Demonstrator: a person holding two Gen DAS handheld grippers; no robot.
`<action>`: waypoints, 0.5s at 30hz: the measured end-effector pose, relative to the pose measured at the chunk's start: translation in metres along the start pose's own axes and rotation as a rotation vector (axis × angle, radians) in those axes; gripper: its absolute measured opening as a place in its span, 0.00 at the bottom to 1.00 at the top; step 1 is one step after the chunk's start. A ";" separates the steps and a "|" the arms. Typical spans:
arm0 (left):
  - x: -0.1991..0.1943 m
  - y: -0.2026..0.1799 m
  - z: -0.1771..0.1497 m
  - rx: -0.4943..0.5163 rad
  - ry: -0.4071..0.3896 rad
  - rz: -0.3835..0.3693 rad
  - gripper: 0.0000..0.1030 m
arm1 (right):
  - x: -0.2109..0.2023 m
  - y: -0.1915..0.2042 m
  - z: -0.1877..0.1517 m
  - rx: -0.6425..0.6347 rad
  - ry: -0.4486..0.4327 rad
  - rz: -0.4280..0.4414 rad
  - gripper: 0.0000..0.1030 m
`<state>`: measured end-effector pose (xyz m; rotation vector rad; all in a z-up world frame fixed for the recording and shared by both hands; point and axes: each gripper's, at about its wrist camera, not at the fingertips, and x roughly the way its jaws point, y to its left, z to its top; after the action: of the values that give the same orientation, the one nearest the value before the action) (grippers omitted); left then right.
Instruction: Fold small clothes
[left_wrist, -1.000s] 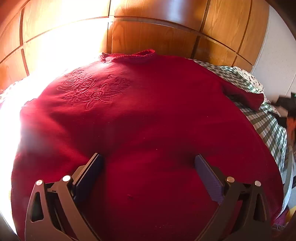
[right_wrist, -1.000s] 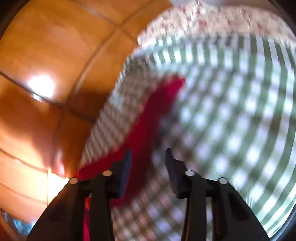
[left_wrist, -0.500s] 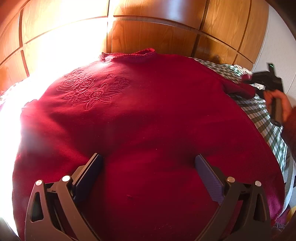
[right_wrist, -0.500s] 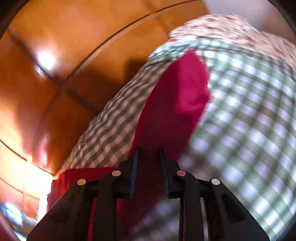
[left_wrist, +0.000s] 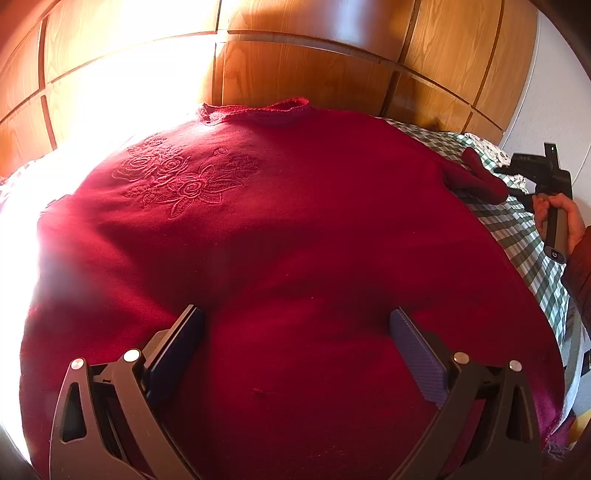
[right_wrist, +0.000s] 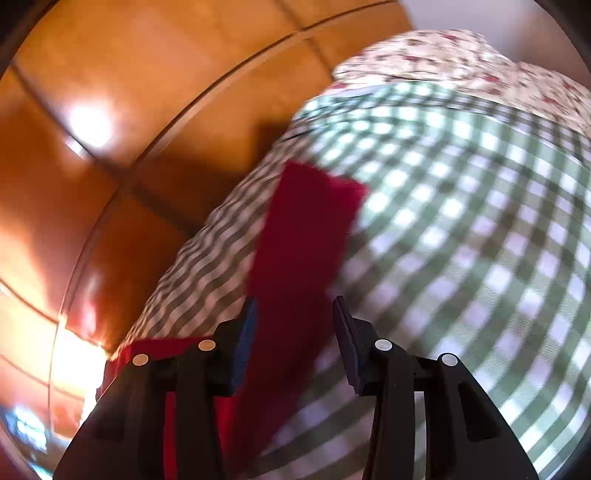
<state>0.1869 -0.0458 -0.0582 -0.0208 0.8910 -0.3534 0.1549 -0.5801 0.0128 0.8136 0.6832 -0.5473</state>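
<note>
On the bed w/ the green-checked cover, a red sweater lies spread flat, embroidered roses up, neckline toward the wooden wardrobe. Left tool hangs over the lower body of the sweater, jaws wide apart, nothing pinched; same spot as a sec ago.

What changed: the right tool has travelled along the sleeve. A sec ago it was beside the sleeve, half a sec ago its jaws were nearly together around the cloth, and now they're opening, sleeve lying between them but pads not pressing on it. Sleeve end now sits straighter, pointing out over the checks instead of bunched. In the left view the right hand has come into frame at the far edge, by the sleeve tip.

Reading for the task: looks like the sleeve was tugged out and let go, i.e. smoothing before the 1st fold. No fold made yet; body flat, full width.

Hard to see: right view is motion-blurred, so cuff detail and whether cloth brushes a pad are unclear. Sweater's other sleeve is lost in window glare at the left. Hem is cut off below the left tool. Floral fabric beyond the checks, pillow or sheet, can't tell.
</note>
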 end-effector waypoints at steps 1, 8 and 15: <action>0.000 0.000 0.000 0.000 0.000 0.001 0.97 | 0.002 -0.005 0.003 0.023 -0.001 -0.002 0.40; 0.000 -0.001 0.000 0.006 0.006 0.003 0.97 | 0.044 -0.018 0.030 0.183 0.057 0.050 0.40; 0.002 -0.002 0.001 0.003 0.007 -0.002 0.97 | 0.027 0.016 0.053 0.000 -0.003 -0.075 0.08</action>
<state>0.1879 -0.0486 -0.0583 -0.0177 0.8979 -0.3569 0.2012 -0.6181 0.0276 0.7893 0.7132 -0.6162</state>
